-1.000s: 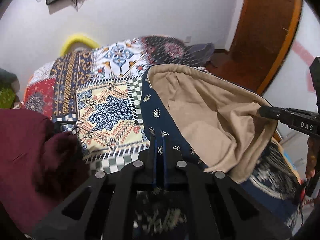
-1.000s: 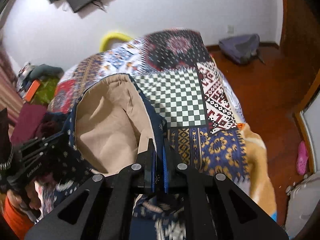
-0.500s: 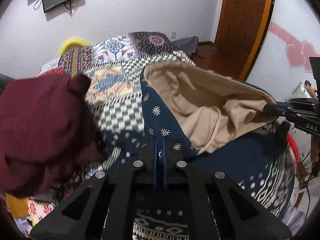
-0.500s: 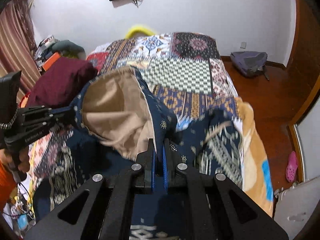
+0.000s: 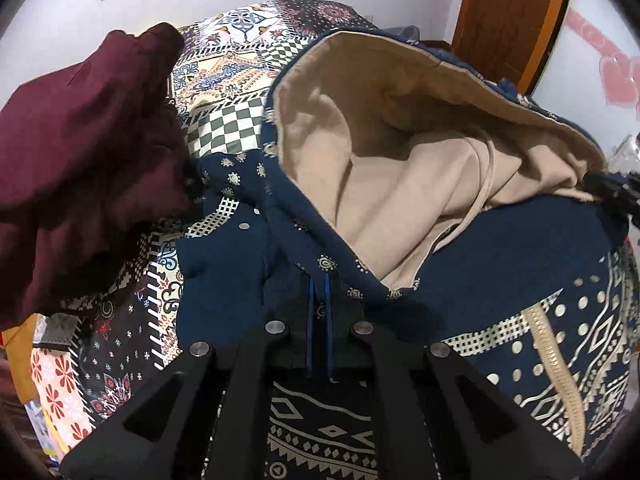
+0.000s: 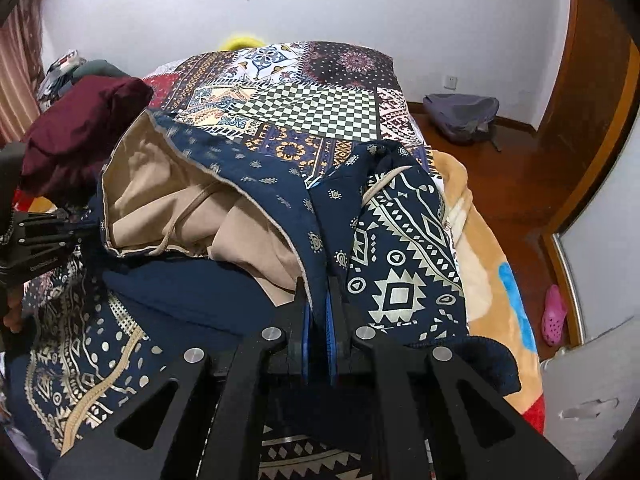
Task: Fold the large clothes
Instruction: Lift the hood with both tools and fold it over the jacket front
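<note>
A: Left wrist view first. What do the jaws hold?

B: The left gripper [image 5: 319,300] has its jaws closed on the navy rim of the hooded garment [image 5: 500,280], a blue patterned piece with a beige lining [image 5: 384,168]. The hood opening gapes wide, stretched from these jaws across to the right gripper [image 5: 612,196] at the far right edge, which pinches the other side of the rim.

A: Where does the garment sit, and what is around it?

B: It lies over the near end of the bed [image 5: 224,140], on the patchwork cover. A maroon garment [image 5: 80,152] is heaped on the left, just beside the navy cloth and overlapping its edge. Beyond the hood, the checkered patches of the cover lie bare up to the wall. A wooden door [image 5: 508,16] stands at the upper right.

A: And the right wrist view?

B: The right gripper [image 6: 319,312] clamps its jaws on a fold of the same hooded garment [image 6: 400,248]. The beige lining [image 6: 160,192] opens to the left, where the left gripper [image 6: 64,232] grips the rim. The maroon garment [image 6: 80,128] sits behind that gripper, touching the hood's far edge.

A: Room to move?

B: The bed [image 6: 320,108] shows open cover past the garment toward the wall. On the right a tan blanket [image 6: 488,264] hangs over the bed's edge, then wooden floor, with a grey bag [image 6: 460,116] by the wall and a pink shoe [image 6: 554,316] near the door frame.
</note>
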Tool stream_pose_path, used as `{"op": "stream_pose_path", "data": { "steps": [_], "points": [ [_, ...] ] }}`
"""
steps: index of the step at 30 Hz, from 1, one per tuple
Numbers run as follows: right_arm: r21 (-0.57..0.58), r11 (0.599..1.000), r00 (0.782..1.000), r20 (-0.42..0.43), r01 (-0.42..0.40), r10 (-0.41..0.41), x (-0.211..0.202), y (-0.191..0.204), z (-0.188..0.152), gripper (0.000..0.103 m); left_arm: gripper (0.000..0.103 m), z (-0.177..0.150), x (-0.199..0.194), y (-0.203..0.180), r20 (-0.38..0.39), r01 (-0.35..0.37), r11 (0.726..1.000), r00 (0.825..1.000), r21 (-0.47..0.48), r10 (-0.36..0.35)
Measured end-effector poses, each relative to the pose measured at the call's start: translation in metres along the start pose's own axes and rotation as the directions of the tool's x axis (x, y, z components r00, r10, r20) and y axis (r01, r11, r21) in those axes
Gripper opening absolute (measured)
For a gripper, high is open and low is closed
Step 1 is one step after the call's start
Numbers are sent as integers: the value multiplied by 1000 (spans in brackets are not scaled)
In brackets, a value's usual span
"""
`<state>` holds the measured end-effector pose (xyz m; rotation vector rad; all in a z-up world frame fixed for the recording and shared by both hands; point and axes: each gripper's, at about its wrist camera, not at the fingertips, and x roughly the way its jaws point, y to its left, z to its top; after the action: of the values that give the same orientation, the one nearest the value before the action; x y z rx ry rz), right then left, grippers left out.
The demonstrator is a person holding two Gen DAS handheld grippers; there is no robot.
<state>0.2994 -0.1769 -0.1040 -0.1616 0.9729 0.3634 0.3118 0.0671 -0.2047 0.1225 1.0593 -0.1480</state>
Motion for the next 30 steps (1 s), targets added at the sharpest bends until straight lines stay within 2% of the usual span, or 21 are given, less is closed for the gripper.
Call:
{"op": "stream_pose_path", "data": {
  "steps": [3,4,7,9,11,13,15,16,22,30],
  "points": [
    [0,1000,1000,-13,-5,5,-4,2,6,10,4,1,-5,-4,17,-5,999,1000,35,4],
    [-4,1000,1000,-14,-8,8,-5,4,9,11,8,1,-7,-4,21,-5,999,1000,40,4],
    [-24,1000,1000,-7,-14,14,-8,12,16,22,14,4,-14,0,30,15,999,999,32,-16],
    [-42,999,1000,7,6,-5,-10,19,22,51,18,9,-18,2,34,27,999,999,21,-28],
    [-64,998,999,46,18,-15,-13,27,25,61,23,16,-22,6,50,37,999,998,8,-37],
    [-95,995,998,65,15,-9,-12,36,28,62,38,23,-27,11,76,54,998,996,-14,-53],
    [-125,992,999,52,4,2,-4,44,35,62,50,31,-29,16,102,66,998,993,-25,-63],
    [-137,991,999,40,0,5,1,48,38,62,52,35,-30,17,121,58,998,991,-25,-55],
    [-200,980,1000,-5,3,-4,28,65,49,62,53,55,-13,26,114,34,999,993,-37,-30],
    [-196,980,1000,-21,-8,5,51,63,70,62,53,78,22,32,88,31,999,996,-26,-28]
  ]
}}
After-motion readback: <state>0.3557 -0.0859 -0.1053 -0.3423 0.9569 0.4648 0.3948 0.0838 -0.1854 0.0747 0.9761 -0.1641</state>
